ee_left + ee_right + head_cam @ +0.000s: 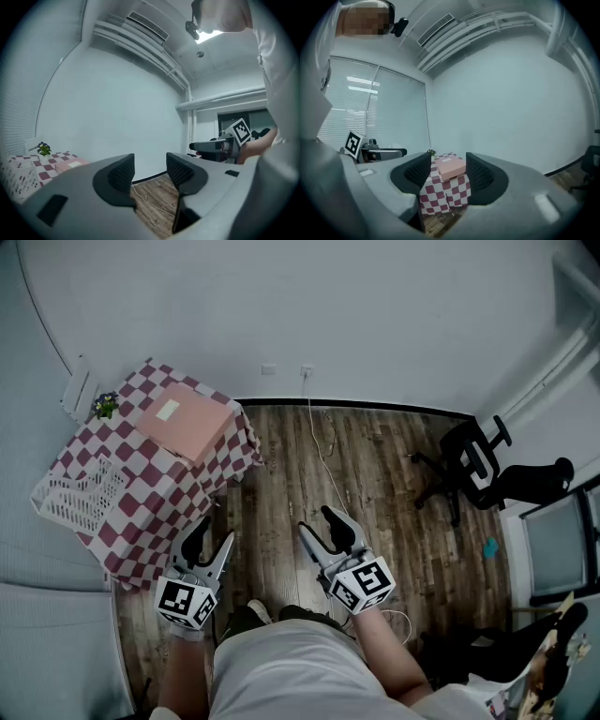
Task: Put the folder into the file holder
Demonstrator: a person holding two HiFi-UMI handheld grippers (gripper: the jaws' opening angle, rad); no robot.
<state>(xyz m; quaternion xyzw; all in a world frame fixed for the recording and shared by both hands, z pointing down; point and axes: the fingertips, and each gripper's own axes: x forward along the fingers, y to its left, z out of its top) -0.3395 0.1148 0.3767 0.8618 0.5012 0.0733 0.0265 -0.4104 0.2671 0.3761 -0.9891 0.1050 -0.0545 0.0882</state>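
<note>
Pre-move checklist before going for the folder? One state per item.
1. Left gripper empty, jaws apart: ok.
2. Right gripper empty, jaws apart: ok.
3. Folder lying flat on the table, top uncovered: ok.
4. File holder on the table, apart from the folder: ok.
5. Grippers at the folder: not ok, both are short of the table, over the floor.
6. Floor cable clear of the feet: cannot tell.

Left claw point(150, 171), jaws apart and empty, over wood floor point(157, 202); pink folder point(70, 164) on checkered table point(19, 162) far left
</note>
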